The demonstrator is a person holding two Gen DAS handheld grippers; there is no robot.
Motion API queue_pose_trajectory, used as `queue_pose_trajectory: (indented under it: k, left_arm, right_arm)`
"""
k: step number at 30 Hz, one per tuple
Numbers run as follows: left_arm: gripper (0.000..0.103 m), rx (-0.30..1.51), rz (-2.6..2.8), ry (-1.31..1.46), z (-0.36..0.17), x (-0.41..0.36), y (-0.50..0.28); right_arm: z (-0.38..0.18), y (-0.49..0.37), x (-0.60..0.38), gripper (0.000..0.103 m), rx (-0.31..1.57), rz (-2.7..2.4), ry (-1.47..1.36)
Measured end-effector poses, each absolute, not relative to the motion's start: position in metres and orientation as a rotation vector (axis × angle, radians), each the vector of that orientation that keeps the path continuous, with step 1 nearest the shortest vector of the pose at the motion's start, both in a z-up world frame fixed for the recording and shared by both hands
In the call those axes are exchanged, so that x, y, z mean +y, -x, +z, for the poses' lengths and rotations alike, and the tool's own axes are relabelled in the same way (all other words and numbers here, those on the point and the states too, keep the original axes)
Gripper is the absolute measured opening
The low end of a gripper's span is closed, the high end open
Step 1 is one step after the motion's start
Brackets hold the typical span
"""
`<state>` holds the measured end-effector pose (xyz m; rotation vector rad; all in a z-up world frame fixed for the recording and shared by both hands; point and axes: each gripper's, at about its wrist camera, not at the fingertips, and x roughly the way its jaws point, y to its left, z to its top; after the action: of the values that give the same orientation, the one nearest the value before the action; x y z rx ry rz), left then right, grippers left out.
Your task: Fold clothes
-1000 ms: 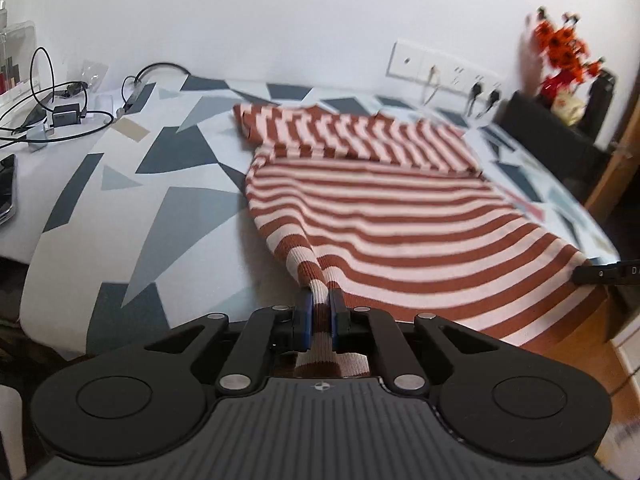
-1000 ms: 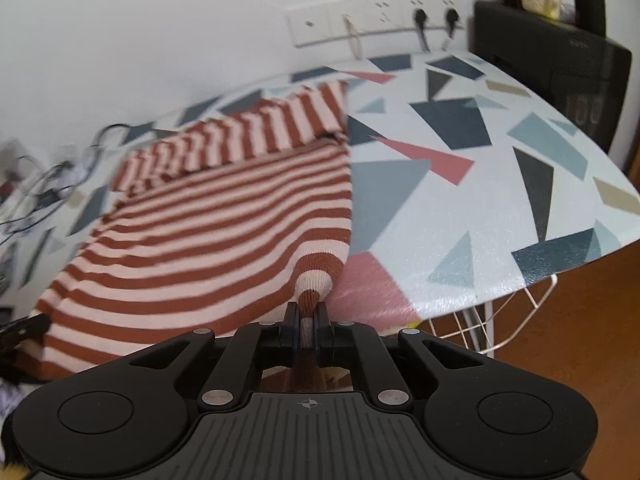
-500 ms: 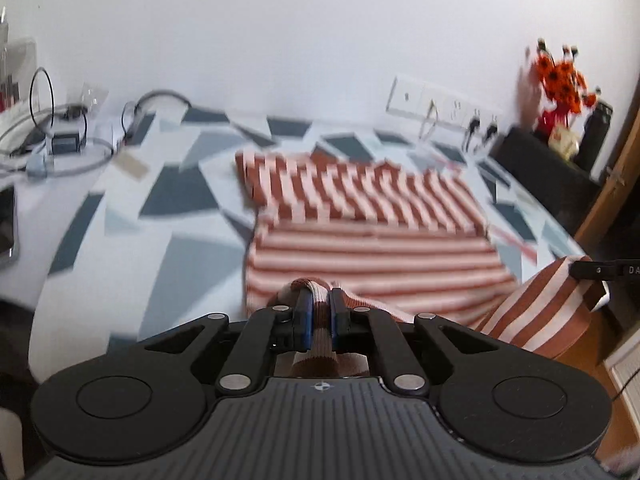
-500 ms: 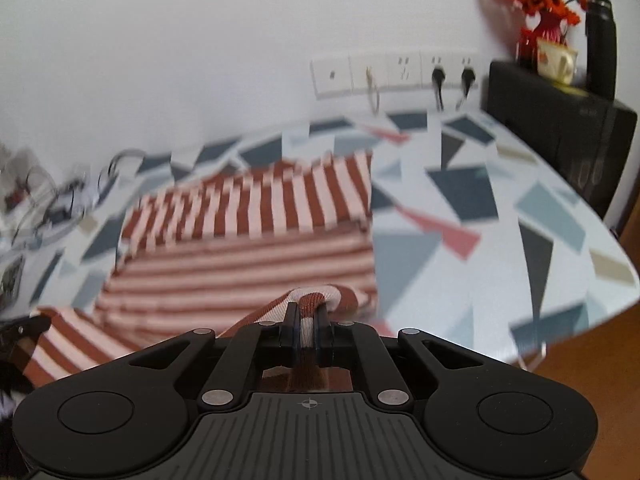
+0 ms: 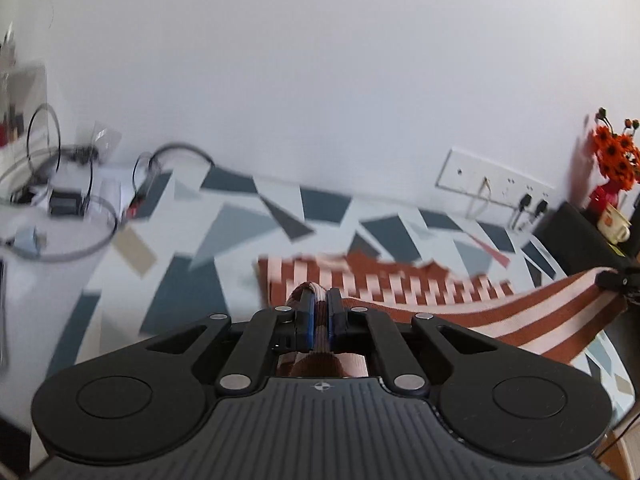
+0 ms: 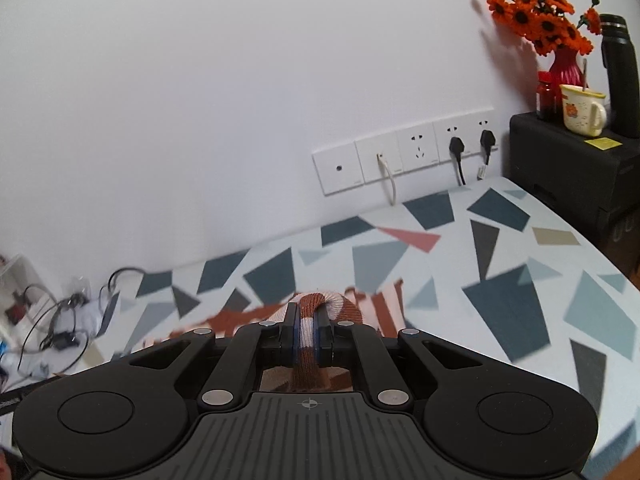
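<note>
A rust-and-cream striped sweater (image 5: 400, 284) lies on a table with a geometric-print cloth (image 5: 224, 232). My left gripper (image 5: 319, 300) is shut on the sweater's hem, lifted above the table. The hem stretches in the air to the right, where the tip of my right gripper (image 5: 616, 279) pinches it. In the right wrist view my right gripper (image 6: 307, 314) is shut on the striped sweater (image 6: 372, 306), with the folded far part showing just beyond the fingers. Most of the sweater is hidden under both grippers.
Cables and small chargers (image 5: 68, 196) lie at the table's left. Wall sockets (image 6: 404, 156) with plugs are behind the table. At the right a black cabinet (image 6: 576, 176) carries orange flowers (image 6: 540, 12), a mug (image 6: 580, 110) and a black bottle (image 6: 620, 76).
Both grippers have lifted the sweater's near hem off the table and carried it forward toward the wall, over the far part. The view is higher and closer to the sockets.
</note>
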<state>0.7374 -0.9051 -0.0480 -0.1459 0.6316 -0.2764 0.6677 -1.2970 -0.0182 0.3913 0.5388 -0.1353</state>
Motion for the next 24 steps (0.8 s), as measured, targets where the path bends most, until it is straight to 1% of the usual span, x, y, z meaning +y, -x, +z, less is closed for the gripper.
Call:
queue_pose_trajectory:
  k: [5,8,12,18,20,21,22,24]
  left_arm:
    - [0.006,0.657,-0.254,0.133,-0.055,-0.930,-0.785]
    - [0.006,0.695,-0.221,0.144,-0.073,-0.937,-0.811]
    - [0.006,0.798,-0.124,0.209,-0.113,-0.939,-0.844]
    - [0.008,0.888,-0.108,0.110,-0.140,-0.956,-0.881]
    - [0.015,0.927,-0.107,0.107,-0.149,-0.956,-0.895]
    - [0.025,0.935,-0.100,0.111,-0.151,-0.954,-0.898]
    - [0.047,0.939,-0.091,0.114,-0.152,-0.952,-0.902]
    - [0.079,0.906,-0.071,0.123,-0.144,-0.942,-0.901]
  right_arm:
    - [-0.044,-0.712,-1.320,0.006,0.592,-0.162,-0.450]
    - [-0.065,-0.733,-1.330,0.006,0.633,-0.166,-0.478]
    - [-0.096,-0.767,-1.341,0.006,0.704,-0.161,-0.486]
    - [-0.130,-0.816,-1.349,0.006,0.785,-0.155,-0.469]
    - [-0.143,-0.830,-1.352,0.006,0.817,-0.170,-0.475]
    - [-0.149,-0.834,-1.353,0.007,0.828,-0.180,-0.479]
    - [-0.154,-0.837,-1.353,0.007,0.831,-0.188,-0.475]
    - [-0.157,-0.836,-1.354,0.016,0.808,-0.195,-0.494]
